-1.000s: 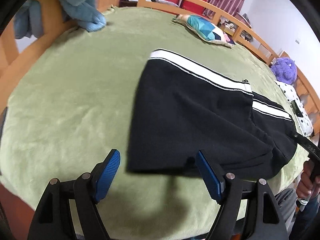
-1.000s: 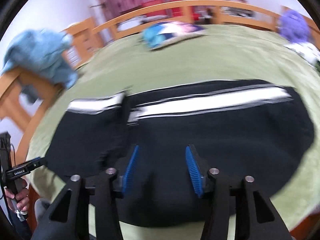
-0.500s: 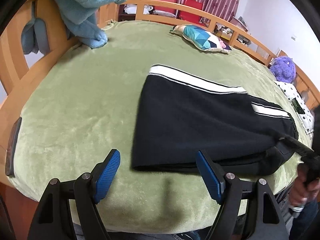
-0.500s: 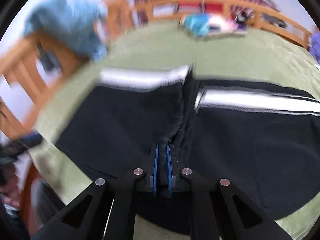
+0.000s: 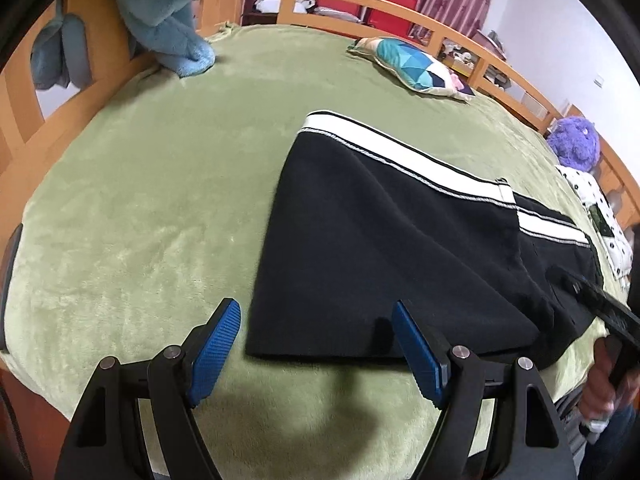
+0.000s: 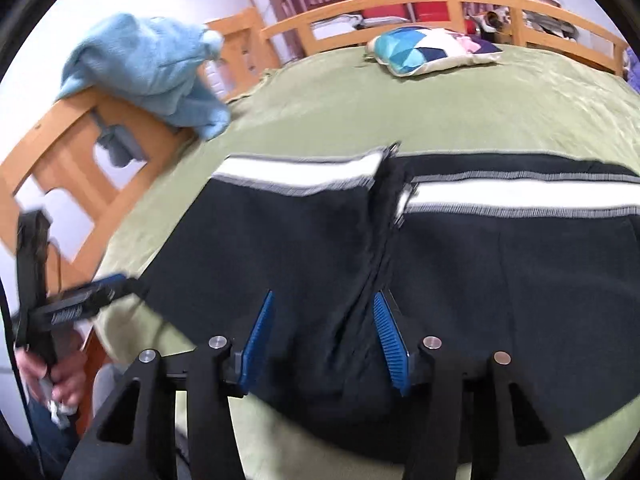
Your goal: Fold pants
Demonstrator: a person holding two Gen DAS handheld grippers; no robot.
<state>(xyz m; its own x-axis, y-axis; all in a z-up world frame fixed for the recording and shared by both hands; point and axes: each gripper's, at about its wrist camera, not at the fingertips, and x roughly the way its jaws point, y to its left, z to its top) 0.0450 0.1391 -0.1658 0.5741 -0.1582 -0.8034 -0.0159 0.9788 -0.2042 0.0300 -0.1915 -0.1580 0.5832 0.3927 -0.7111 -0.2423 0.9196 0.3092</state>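
The black pants (image 5: 384, 248) with the white side stripe lie flat on the green bed cover (image 5: 152, 200), near the front edge of the bed. One end appears already folded over the rest: a cross seam shows where the striped upper layer ends.

Left gripper (image 5: 316, 352): jaws spread wide, empty, poised just short of the near left corner of the pants. Not touching the cloth.

Right gripper (image 6: 324, 340): jaws apart at a moderate width, nothing clamped, set over the near edge at the bunched seam (image 6: 376, 264) where the layers meet. Contact with the cloth cannot be determined.

Assessment: the work stands between folds, with both tools placed for a fresh grasp. The next move calls for each gripper to close on the near edge, catching every layer, then carry it evenly so the stripe stays aligned.
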